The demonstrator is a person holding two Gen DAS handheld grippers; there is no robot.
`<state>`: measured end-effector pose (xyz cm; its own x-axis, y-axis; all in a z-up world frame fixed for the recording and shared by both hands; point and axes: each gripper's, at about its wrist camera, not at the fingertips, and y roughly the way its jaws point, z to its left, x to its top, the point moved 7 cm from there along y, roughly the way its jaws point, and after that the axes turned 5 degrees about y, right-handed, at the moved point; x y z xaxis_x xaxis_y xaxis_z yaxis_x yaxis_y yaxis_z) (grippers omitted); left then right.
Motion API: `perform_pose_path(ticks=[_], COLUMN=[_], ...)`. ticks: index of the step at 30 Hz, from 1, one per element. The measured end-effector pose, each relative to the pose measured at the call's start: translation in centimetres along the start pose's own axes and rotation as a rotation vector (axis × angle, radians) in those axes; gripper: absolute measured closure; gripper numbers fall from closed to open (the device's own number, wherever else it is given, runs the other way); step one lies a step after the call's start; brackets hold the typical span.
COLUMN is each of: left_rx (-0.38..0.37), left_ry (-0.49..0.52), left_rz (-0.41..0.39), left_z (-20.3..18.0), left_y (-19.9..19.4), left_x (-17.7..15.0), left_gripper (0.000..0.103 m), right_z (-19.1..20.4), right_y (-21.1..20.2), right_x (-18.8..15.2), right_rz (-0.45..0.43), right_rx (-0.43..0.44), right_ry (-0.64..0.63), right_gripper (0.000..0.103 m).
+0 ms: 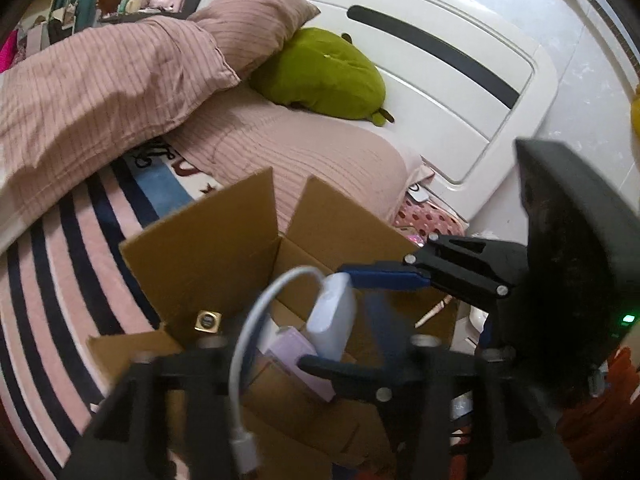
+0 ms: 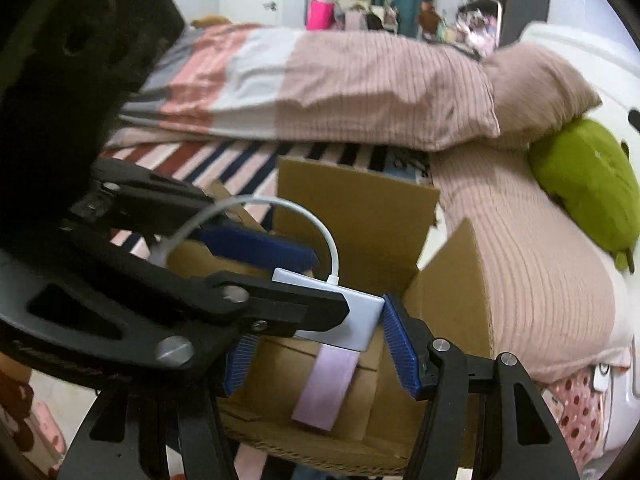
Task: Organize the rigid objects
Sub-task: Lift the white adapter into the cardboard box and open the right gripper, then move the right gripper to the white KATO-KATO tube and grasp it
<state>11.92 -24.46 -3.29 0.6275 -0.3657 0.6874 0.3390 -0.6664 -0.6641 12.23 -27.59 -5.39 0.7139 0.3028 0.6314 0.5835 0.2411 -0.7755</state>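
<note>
**Gently does it: lowering the white adapter into the box**

Right now the flat white rectangular power adapter [image 2: 360, 322] with its looping white cable [image 2: 316, 216] hangs just above the open brown cardboard box [image 2: 352, 208], over a flat lilac rectangular case [image 2: 324, 392] that already lies inside. The left gripper [image 2: 326, 282] appears clamped on the adapter, one finger above it and one below. The right gripper [image 2: 316, 328] straddles the adapter with its jaws spread. One blue ribbed pad [image 2: 400, 344] touches the adapter's corner, while cardboard shows between the other pad and the body, so it grips nothing.

The step in hand looks like placing the adapter in the box. To do it well, the left gripper should sink until the adapter rests on the lilac case or the box floor before it lets go, since a drop could knock the case. The right gripper can steady the corner or back away, but it should not squeeze across the left gripper's hold. The cable needs watching: its plug end [image 1: 244, 452] dangles close to the left gripper's frame and could snag there or catch on an upright flap [image 1: 208, 252]. Feeding the loop in after the body would keep it from springing out. The box sits on a pink and navy striped blanket [image 1: 60, 264], a soft base, so any downward push should stay light.
</note>
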Motion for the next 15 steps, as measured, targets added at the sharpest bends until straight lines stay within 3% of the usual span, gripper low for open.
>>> perform_pose_path(ticks=[1,3,10,15], left_rx=[0.029,0.070,0.155,0.233], left_ry=[0.014,0.035,0.031,0.003], left_rz=[-0.014,-0.021,-0.077,-0.127], left_z=[0.1,0.2,1.6,3.2], left_y=[-0.6,-1.5,-6.2,-10.7], left_x=[0.1,-0.1,-1.4,-3.7], left_gripper=[0.028,0.028,0.027,0.027], right_z=[-0.3,-0.5,0.8,4.6], right_y=[0.3,0.2,-1.0,-2.8], right_x=[-0.2,-0.4,-0.4,0.0], right_rz=[0.021,0.022,0.020,-0.019], right_rx=[0.000,-0.013,-0.025,0.016], right_ry=[0.014,0.025,0.024,-0.008], right_gripper=[0.042,0.036,0.035,0.035])
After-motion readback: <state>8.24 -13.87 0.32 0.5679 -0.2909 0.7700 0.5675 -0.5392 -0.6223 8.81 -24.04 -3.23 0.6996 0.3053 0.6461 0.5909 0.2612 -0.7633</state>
